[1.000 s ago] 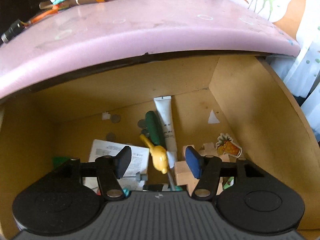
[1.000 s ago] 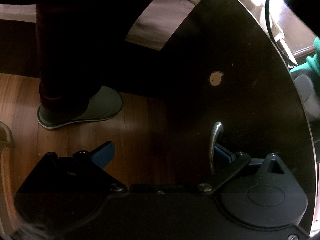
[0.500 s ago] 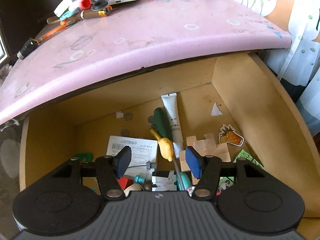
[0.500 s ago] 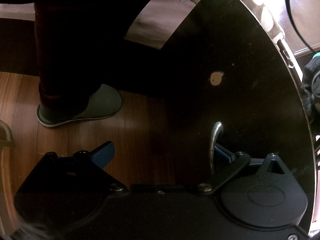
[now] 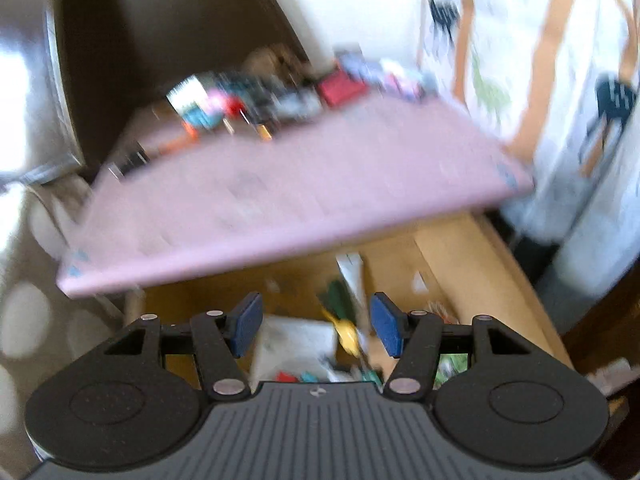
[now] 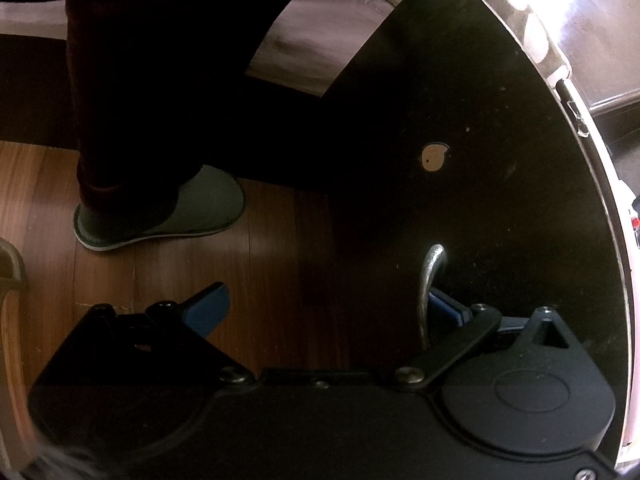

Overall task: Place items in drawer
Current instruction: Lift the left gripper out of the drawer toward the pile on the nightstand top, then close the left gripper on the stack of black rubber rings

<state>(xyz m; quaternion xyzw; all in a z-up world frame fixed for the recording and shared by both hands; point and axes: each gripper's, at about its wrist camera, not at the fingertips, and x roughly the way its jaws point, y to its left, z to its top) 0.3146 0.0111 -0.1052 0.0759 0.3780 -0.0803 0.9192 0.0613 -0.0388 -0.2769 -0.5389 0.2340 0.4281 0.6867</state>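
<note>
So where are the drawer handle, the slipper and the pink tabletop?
drawer handle (image 6: 431, 276): right wrist view, on its curved metal bar.
slipper (image 6: 208, 204): right wrist view, on its grey toe.
pink tabletop (image 5: 280, 192): left wrist view, on its bare middle.

— What does the right gripper face?

— The dark drawer front, seen from close up. A curved metal handle stands out from it, and the right-hand blue finger sits just behind that handle. The other finger is well apart, out over the wooden floor.

— So nothing is clamped?

— The fingers stand wide, with the handle just inside the right-hand one. Whether that pad touches the metal is hard to tell.

— Anything else?

— A pale round spot on the panel above the handle, and a person's grey slipper on the floor, under a dark trouser leg.
</note>
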